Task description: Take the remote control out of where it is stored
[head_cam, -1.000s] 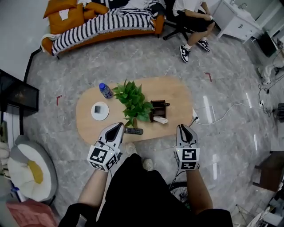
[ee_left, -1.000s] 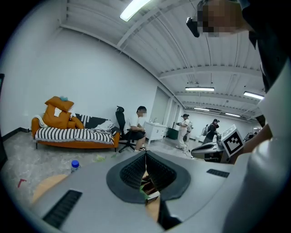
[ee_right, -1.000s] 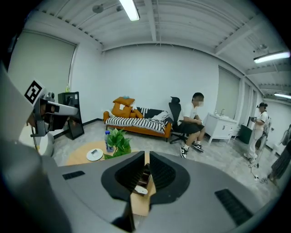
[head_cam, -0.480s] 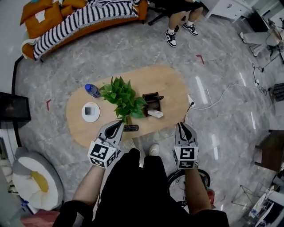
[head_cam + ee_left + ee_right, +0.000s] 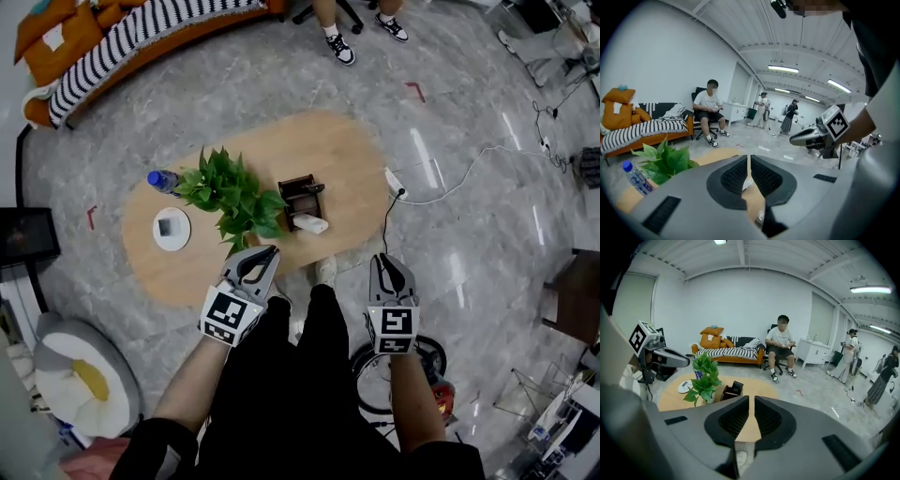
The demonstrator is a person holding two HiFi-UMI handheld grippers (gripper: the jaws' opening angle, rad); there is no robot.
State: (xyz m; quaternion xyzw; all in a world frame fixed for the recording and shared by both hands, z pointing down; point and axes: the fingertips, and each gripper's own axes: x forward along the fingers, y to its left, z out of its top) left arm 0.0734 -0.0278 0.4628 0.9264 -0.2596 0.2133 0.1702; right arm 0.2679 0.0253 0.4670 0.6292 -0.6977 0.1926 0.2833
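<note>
A dark brown organiser box [image 5: 302,195] stands on the oval wooden table [image 5: 347,159], beside a leafy potted plant [image 5: 230,197]. A white remote-like bar [image 5: 311,223] lies against the box's near side. My left gripper [image 5: 267,251] hovers over the table's near edge, shut and empty, and covers the spot just below it. My right gripper [image 5: 382,258] hangs off the table to the right, above the floor, jaws nearly together with nothing between them. In the right gripper view the box [image 5: 732,390] and plant [image 5: 704,376] lie ahead on the left.
A blue-capped bottle [image 5: 161,180] and a white plate [image 5: 172,228] sit on the table's left part. A power strip [image 5: 394,178] with a white cable lies on the floor at right. A striped sofa [image 5: 141,37] and a seated person's feet [image 5: 337,47] are beyond the table.
The head view has tipped lower and the table has slid up the picture. Both grippers have sunk. The left one now covers the black remote seen at the table's near edge before.
</note>
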